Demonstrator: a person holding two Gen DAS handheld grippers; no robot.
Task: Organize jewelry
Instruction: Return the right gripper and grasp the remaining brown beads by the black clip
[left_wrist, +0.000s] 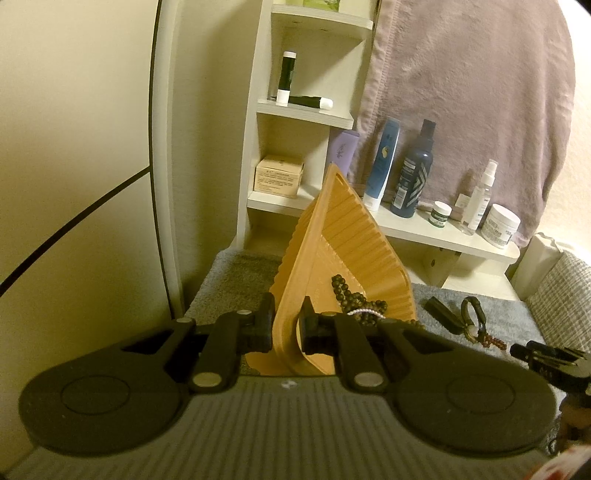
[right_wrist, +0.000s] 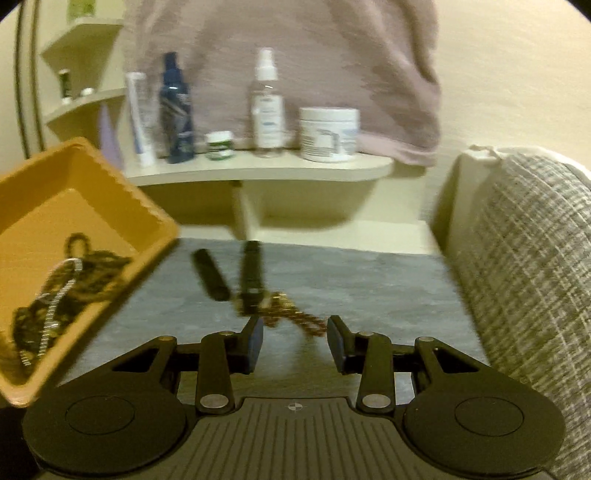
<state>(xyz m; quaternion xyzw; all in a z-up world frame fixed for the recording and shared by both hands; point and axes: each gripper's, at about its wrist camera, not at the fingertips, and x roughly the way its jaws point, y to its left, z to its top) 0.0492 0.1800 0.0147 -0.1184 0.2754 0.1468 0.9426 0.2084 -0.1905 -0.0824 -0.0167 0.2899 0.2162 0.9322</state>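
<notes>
Two tongs: the left tongs (left_wrist: 286, 326) are clenched on the wall of the tray (left_wrist: 343, 243); the right tongs (right_wrist: 295, 341) are released, jaws wide apart, holding nothing.
Tray: orange, ribbed, tilted steeply in the left wrist view, one corner up toward the shelf (left_wrist: 443, 232); it looks lifted off the grey mat (right_wrist: 369, 280).
Already in tray: dark beads (left_wrist: 343, 291) and a pale chain (left_wrist: 364, 313) gathered at the low end, near the left tongs.
Left out: a black strap piece (right_wrist: 208, 273), a second black strap (right_wrist: 251, 269) and a brown bead string (right_wrist: 295, 314) lie on the mat, outside the tray.
Key relation: the bead string lies straight ahead of the right tongs, just beyond the tips, trailing toward the gap between the jaws; the straps run away from the tongs toward the shelf, their long axes roughly along the line of reach.
Nearer arm: the right, clearly; the left is busy with the tray.
Tray from right tongs: to the left, open side facing the loose pieces.
Likely next: the right tongs close on the bead string and carry it left into the tray.
Writing: labels on the bottles (right_wrist: 176, 110) and jar (right_wrist: 328, 133) are too blurred to read; no brand legible.
</notes>
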